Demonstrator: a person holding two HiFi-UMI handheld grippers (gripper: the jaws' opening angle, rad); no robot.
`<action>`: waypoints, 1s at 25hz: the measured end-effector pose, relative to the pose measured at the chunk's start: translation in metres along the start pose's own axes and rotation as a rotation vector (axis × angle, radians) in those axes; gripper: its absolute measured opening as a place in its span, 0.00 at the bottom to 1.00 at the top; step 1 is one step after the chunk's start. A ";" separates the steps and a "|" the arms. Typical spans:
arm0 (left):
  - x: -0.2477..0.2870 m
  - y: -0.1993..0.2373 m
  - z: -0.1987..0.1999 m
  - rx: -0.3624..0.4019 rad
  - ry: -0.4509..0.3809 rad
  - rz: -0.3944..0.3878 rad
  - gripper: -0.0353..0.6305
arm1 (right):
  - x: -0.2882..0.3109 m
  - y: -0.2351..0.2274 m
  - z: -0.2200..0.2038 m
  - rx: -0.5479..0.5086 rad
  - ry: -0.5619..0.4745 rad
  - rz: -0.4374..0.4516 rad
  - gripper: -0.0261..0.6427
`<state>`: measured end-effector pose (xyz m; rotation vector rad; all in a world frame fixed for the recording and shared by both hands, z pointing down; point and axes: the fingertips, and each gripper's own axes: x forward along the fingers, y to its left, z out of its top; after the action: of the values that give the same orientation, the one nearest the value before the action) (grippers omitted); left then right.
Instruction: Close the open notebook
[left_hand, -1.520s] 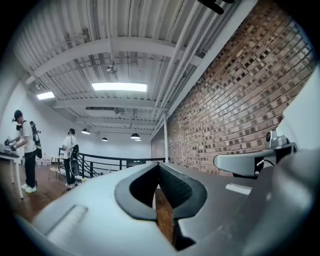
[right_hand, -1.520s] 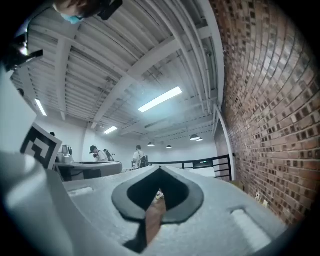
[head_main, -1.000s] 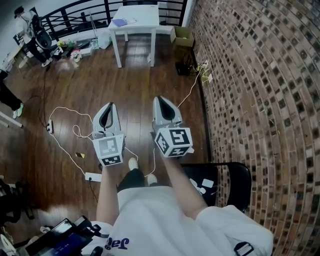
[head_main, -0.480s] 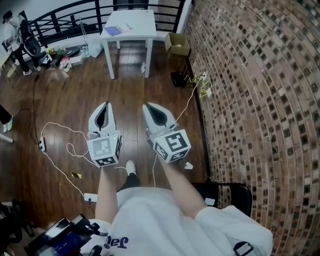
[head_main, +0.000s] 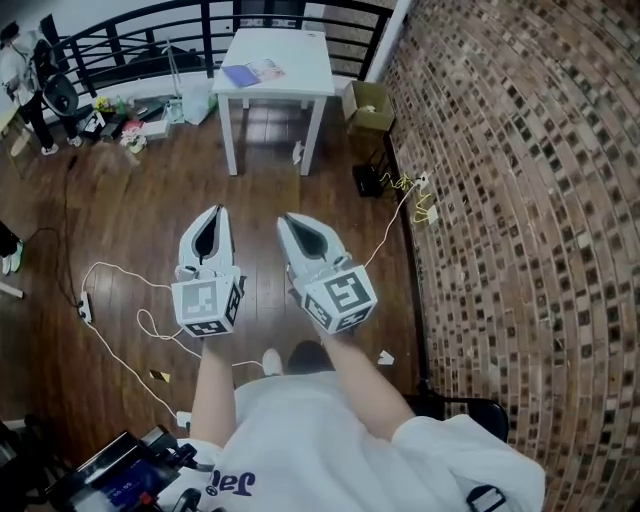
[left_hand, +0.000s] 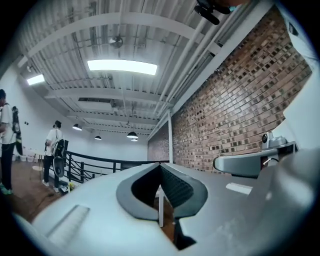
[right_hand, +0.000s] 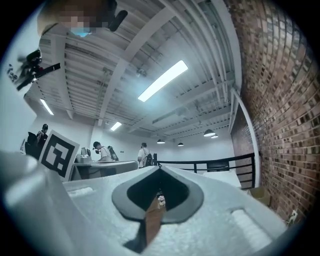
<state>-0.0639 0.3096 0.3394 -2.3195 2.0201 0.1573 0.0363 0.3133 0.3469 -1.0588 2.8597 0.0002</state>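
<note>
The open notebook (head_main: 252, 72), with purple and white pages, lies on the small white table (head_main: 300, 60) at the far end of the wooden floor in the head view. Both grippers are held out level in front of me, well short of the table and above the floor. My left gripper (head_main: 213, 211) has its jaws together with nothing between them, and so does my right gripper (head_main: 284, 219). In the left gripper view the jaws of the left gripper (left_hand: 161, 166) meet at the tip, and a white table leg shows below them. The right gripper (right_hand: 160, 169) also looks shut and holds nothing.
A brick wall (head_main: 520, 200) runs along the right. A cardboard box (head_main: 366, 103) and a black adapter (head_main: 367, 180) sit by the table's right side. White cables (head_main: 110, 280) and a power strip (head_main: 84, 308) lie on the floor at left. A black railing (head_main: 130, 50) stands behind the table, a black chair (head_main: 470, 408) behind me.
I have walked toward the table: it looks larger and nearer, and the black chair has slid back under me. Both grippers came forward with me, still shut.
</note>
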 end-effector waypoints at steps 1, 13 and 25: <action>0.009 0.001 -0.004 0.001 0.007 -0.008 0.07 | 0.005 -0.006 -0.003 -0.001 0.008 -0.005 0.02; 0.187 0.033 -0.045 0.025 0.038 -0.012 0.08 | 0.139 -0.159 -0.032 0.039 0.016 -0.033 0.02; 0.416 0.059 -0.047 0.062 -0.013 0.027 0.08 | 0.289 -0.346 -0.020 0.059 -0.023 0.008 0.02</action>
<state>-0.0646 -0.1133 0.3383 -2.2499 2.0205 0.1085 0.0418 -0.1381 0.3524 -1.0301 2.8252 -0.0703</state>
